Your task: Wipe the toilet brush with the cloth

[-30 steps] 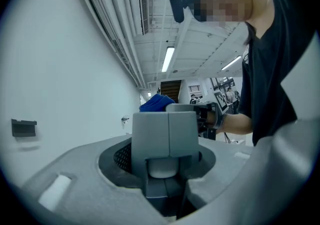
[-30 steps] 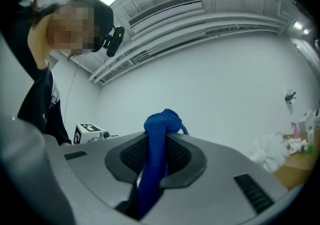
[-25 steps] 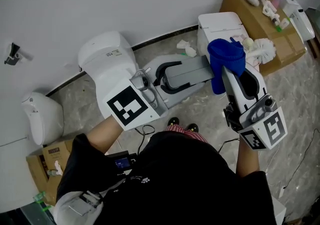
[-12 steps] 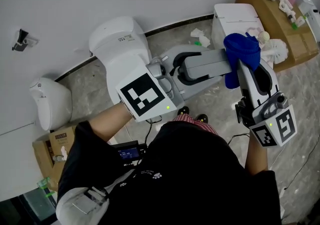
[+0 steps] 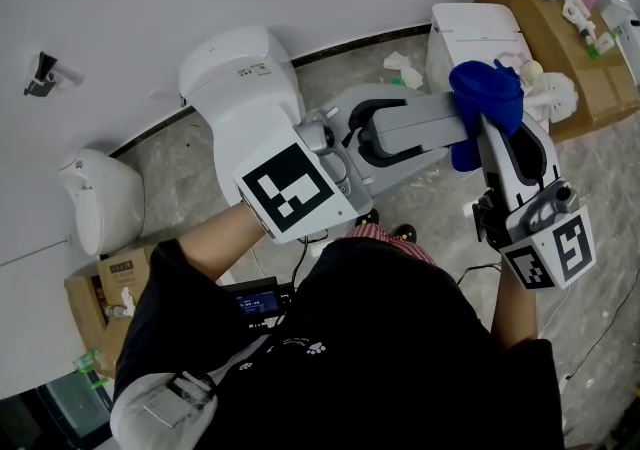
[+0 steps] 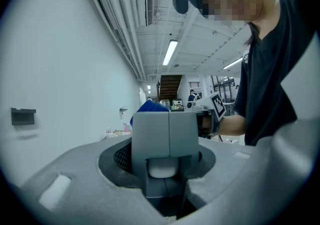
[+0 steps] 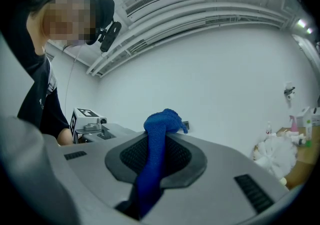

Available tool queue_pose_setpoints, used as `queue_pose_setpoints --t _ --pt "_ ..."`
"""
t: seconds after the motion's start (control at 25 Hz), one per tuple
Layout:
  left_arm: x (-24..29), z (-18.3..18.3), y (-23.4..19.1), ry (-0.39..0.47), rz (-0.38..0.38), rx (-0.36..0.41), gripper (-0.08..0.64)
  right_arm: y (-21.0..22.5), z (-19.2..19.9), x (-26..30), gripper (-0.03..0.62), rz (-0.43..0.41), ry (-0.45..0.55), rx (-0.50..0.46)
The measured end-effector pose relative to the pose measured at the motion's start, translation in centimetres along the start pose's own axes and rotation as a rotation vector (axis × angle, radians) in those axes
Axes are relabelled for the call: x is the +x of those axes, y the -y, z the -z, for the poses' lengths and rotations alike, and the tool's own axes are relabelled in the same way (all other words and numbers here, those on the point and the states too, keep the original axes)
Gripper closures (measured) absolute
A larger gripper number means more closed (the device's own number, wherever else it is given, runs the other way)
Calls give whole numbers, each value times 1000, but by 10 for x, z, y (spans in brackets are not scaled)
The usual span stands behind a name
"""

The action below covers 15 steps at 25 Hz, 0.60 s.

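Head view shows the left gripper (image 5: 420, 128) pointing across to the right, clenched on the grey handle of the toilet brush (image 5: 553, 96), whose white bristly head sticks out beside a cardboard box (image 5: 560, 23). Left gripper view has that grey handle (image 6: 167, 136) sitting squarely between the jaws. The right gripper (image 5: 500, 153) grasps the blue cloth (image 5: 485, 98), which is bunched against the handle just short of the bristles. Right gripper view shows the cloth (image 7: 157, 154) pinched between its jaws.

The head camera looked steeply down on the blue knitted cloth (image 5: 485, 103); each jaw camera sat close to it, facing roughly level. All three views shared it.
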<state>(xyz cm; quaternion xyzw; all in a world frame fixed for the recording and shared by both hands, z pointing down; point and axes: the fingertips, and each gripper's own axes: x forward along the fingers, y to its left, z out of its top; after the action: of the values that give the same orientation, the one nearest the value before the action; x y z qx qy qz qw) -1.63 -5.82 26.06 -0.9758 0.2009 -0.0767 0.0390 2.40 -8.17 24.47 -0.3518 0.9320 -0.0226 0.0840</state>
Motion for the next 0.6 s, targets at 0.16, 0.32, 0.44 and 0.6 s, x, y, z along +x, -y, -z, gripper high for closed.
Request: queue_pose_setpoints --t 0.16,0.32,0.44,0.6 --pt "-2 2 -1 -3 -2 -15 379 0 2 2 523 7 -14 -12" --pt "-3 2 -1 3 -7 -41 379 1 2 2 522 6 -16 -6" --pt "-2 1 0 2 -12 -38 379 3 2 1 522 12 -13 -8" --pt "0 -3 0 9 -21 -41 379 12 -1 -3 522 39 -16 -24"
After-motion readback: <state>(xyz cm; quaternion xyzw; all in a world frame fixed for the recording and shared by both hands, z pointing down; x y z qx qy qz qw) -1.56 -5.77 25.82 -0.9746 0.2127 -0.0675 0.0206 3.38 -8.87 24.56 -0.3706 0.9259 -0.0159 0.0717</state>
